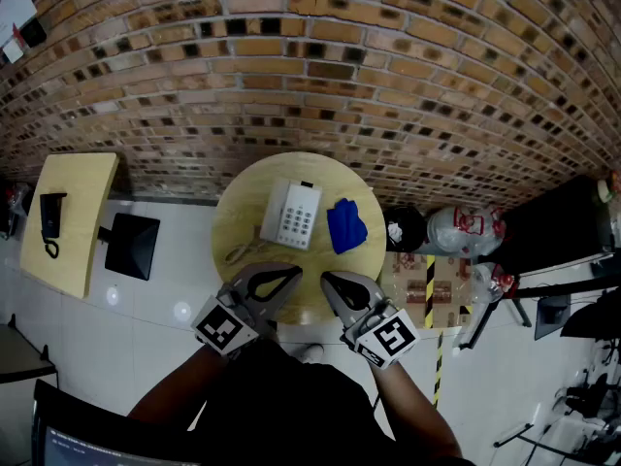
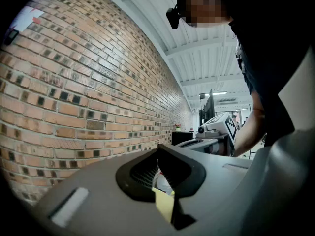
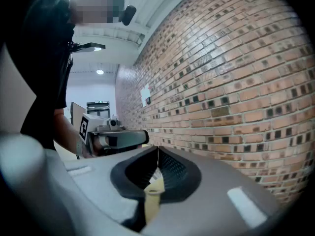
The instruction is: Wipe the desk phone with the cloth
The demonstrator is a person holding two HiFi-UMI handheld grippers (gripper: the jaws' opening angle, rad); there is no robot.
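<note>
In the head view a white desk phone (image 1: pixel 291 214) lies on the round wooden table (image 1: pixel 238 212), with a crumpled blue cloth (image 1: pixel 346 226) just right of it. Both grippers hover over the table's near edge, short of the phone and the cloth. My left gripper (image 1: pixel 294 274) is shut with nothing in it, and my right gripper (image 1: pixel 326 279) is shut and empty too. In the left gripper view the jaws (image 2: pixel 160 150) meet tip to tip in front of a brick wall. The right gripper view shows its jaws (image 3: pixel 157 151) closed the same way.
A thin cord (image 1: pixel 241 252) lies on the table left of the phone. A second wooden table (image 1: pixel 82 202) at the left carries a black phone (image 1: pixel 50 223). To the right stand a black bin (image 1: pixel 403 229), plastic bags (image 1: pixel 461 229) and a cardboard box (image 1: pixel 432 289). A brick wall (image 1: pixel 310 76) rises behind.
</note>
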